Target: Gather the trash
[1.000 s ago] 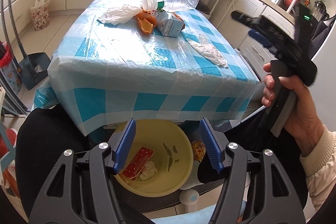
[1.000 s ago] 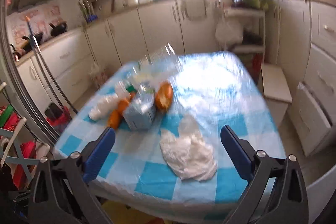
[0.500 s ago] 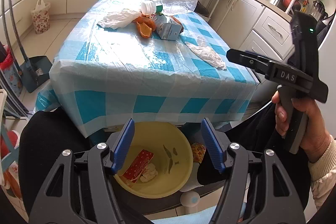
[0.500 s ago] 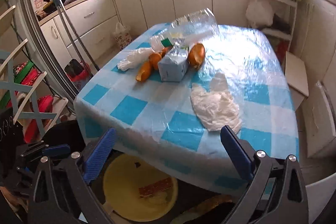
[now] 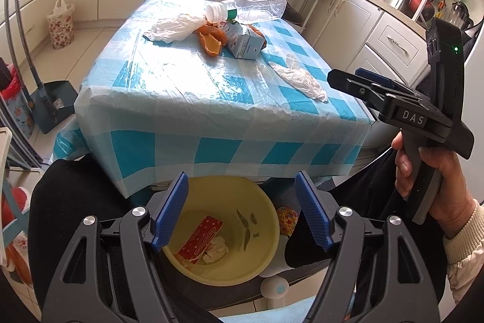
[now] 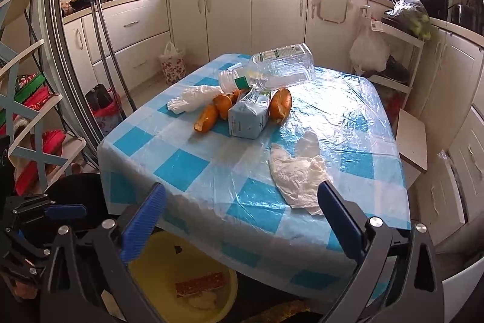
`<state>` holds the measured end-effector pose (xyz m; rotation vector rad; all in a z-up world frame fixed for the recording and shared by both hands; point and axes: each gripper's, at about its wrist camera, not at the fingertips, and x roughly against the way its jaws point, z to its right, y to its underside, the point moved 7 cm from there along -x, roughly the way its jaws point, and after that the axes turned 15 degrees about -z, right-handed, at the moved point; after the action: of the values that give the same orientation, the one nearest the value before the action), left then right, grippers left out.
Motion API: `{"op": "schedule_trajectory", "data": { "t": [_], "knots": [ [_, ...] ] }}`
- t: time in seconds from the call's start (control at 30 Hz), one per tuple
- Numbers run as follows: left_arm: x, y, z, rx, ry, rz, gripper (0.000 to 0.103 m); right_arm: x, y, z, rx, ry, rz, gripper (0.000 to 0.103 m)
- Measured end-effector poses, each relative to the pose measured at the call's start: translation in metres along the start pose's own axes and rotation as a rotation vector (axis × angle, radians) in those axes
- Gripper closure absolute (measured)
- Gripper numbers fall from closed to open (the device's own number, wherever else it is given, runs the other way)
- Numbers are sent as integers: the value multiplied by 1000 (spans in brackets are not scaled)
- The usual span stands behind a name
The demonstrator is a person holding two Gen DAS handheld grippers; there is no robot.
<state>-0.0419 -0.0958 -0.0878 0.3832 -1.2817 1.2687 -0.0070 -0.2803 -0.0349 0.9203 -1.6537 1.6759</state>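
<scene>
A yellow bowl (image 5: 260,211) below the table's near edge holds a red wrapper (image 5: 201,238) and a crumpled tissue (image 5: 215,248). My left gripper (image 5: 242,211) is open and empty above it. My right gripper (image 6: 242,223) is open and empty at the table's near edge, close to a crumpled white plastic glove (image 6: 298,174). On the checked table (image 6: 193,168) lie an empty clear bottle (image 6: 272,70), a blue carton (image 6: 248,117), orange peels (image 6: 207,120) and a white plastic bag (image 6: 193,97). The glove (image 5: 299,79), bottle (image 5: 254,8) and carton (image 5: 245,46) also show in the left wrist view.
The right gripper's body (image 5: 405,111) and the hand holding it show at the right of the left wrist view. White cabinets (image 6: 230,17) line the walls. A mop handle (image 6: 103,29) and a dustpan (image 5: 51,102) stand left of the table. A shelf rack (image 6: 396,56) stands at the right.
My right gripper has drawn back and lowered toward the table's near edge, so the yellow bowl now shows under it. My left gripper has stayed above the bowl, open.
</scene>
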Motion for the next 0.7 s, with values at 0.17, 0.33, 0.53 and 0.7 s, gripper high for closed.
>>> {"op": "schedule_trajectory", "data": {
  "t": [0.17,0.33,0.53,0.7],
  "knots": [
    [2,0,0,0,-1,5,32,2,-1,2,-16,-5,8,7],
    [3,0,-1,5,-3,7,30,2,-1,2,-16,-6,11,7],
    [4,1,-2,6,-4,7,29,2,-1,2,-17,-10,14,7],
    [4,1,-2,6,-3,7,28,4,-1,1,-16,-11,16,7]
  ]
}}
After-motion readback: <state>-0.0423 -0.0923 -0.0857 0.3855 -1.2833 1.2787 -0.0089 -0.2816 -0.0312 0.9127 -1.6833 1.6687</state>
